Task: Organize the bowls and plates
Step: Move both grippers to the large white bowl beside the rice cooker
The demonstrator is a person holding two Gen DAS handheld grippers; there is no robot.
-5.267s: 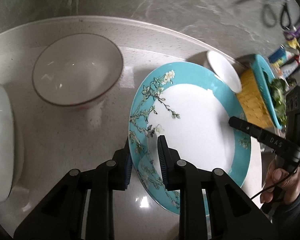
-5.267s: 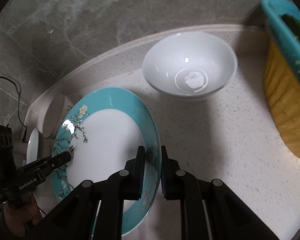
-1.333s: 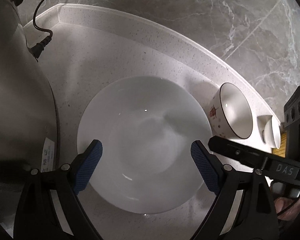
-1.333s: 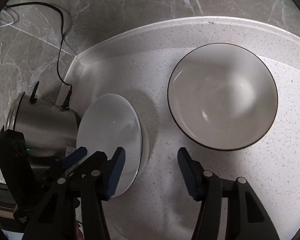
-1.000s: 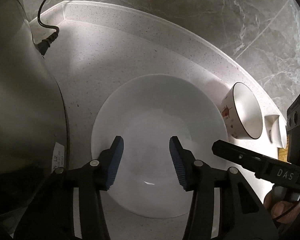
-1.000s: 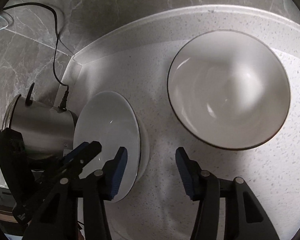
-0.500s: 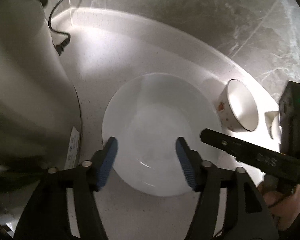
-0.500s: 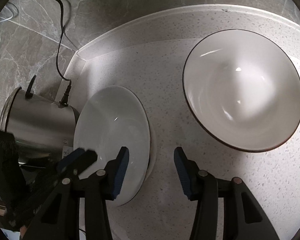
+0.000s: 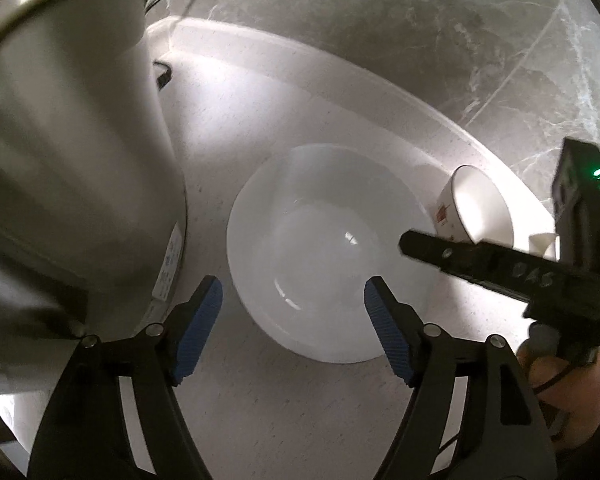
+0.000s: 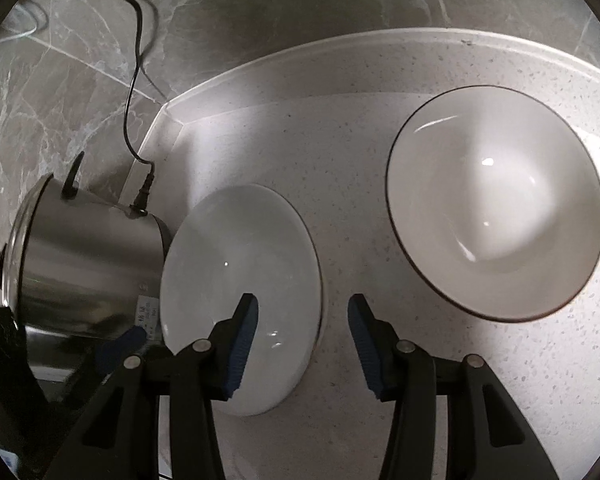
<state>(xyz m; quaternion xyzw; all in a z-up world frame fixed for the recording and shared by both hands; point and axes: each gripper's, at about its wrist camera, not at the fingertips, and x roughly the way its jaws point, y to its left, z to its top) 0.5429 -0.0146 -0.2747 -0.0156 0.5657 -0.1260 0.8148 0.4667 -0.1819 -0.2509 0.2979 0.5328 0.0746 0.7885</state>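
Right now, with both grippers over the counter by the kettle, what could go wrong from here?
1. The white bowl sits very near the steel kettle; a jaw reaching for its left rim could knock the kettle.
2. The left gripper, jaws just opened and empty, and the right gripper hover over the same bowl and could collide.
3. The kettle's cord could snag.

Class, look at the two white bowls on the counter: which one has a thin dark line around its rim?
The white bowl farther from the steel kettle; the plain white bowl beside the kettle has none.
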